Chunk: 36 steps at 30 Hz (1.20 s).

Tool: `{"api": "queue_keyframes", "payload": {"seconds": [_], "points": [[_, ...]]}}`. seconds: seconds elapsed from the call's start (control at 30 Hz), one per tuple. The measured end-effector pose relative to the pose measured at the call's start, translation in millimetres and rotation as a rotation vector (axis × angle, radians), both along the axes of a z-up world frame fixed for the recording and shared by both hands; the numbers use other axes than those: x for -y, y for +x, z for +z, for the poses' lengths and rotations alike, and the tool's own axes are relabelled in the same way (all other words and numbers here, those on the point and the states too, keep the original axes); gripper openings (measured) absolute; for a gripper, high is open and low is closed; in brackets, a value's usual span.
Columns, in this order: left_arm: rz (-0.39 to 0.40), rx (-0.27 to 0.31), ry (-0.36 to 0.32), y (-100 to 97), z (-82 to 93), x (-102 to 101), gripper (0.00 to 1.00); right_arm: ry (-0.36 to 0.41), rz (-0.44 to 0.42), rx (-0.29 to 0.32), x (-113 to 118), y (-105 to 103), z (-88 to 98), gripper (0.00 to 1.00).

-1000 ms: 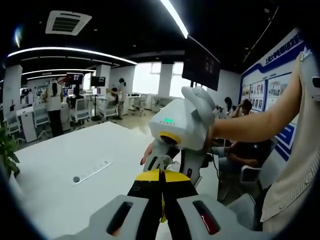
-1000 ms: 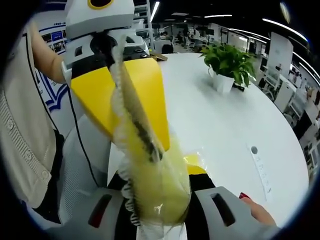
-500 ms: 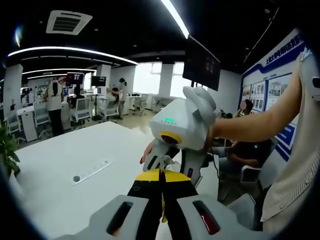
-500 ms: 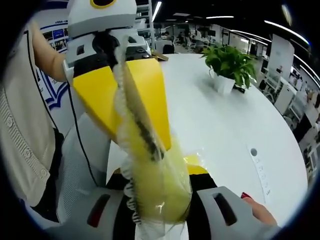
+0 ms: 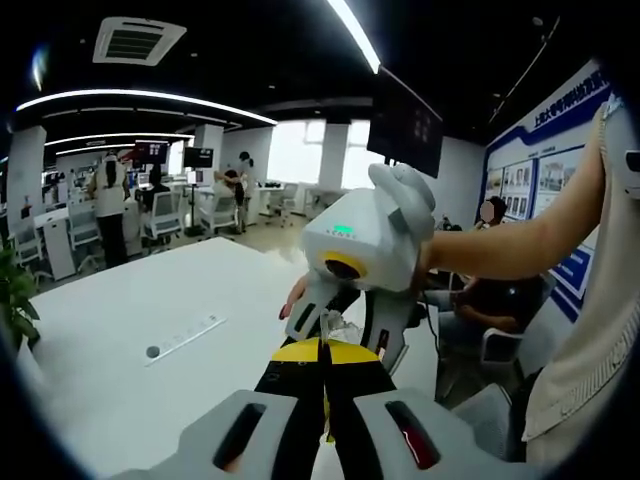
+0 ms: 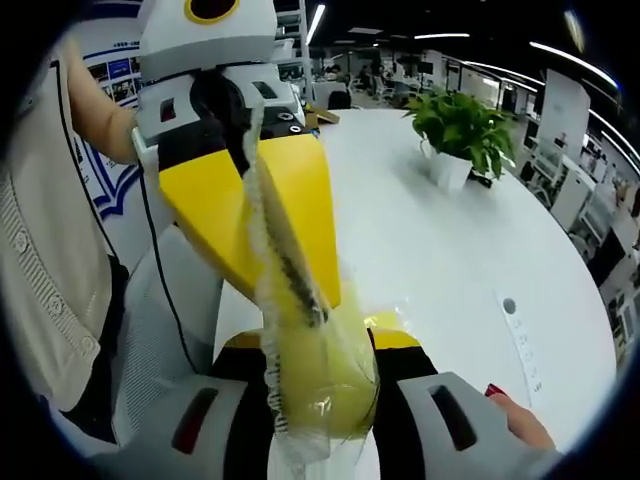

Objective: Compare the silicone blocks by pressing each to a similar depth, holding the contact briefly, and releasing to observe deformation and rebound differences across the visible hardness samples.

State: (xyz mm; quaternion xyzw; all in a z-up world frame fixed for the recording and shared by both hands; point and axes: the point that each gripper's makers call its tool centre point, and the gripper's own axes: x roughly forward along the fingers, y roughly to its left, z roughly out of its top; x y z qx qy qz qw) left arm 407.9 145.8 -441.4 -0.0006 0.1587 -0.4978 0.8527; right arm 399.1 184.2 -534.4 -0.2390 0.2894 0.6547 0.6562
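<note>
Two hand-held grippers meet above the white counter (image 6: pixel 450 250): your left hand-held gripper (image 5: pixel 323 350) and right hand-held gripper (image 6: pixel 318 335) both pinch one clear plastic bag (image 6: pixel 300 340), jaws closed. No pressing has begun; I judge you're unpacking, so part the bag next.

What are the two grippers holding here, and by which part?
Both grip one clear crinkled plastic bag: the right gripper clamps its lower end, the left gripper its upper edge.

No writing can be read: the blue wall board (image 5: pixel 548 170) in the left gripper view carries characters too small and blurred to make out.
</note>
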Motion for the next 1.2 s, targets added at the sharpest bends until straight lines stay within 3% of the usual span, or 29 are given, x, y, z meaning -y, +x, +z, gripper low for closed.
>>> {"api": "queue_keyframes", "payload": {"seconds": [0.87, 1.2], "points": [[0.011, -0.018, 0.019, -0.2, -7.3, 0, 0.0, 0.0, -0.019, 0.008, 11, 1, -0.5, 0.35], [0.007, -0.02, 0.018, -0.9, -7.4, 2, 0.0, -0.003, -0.026, 0.013, 14, 1, -2.0, 0.42]]}}
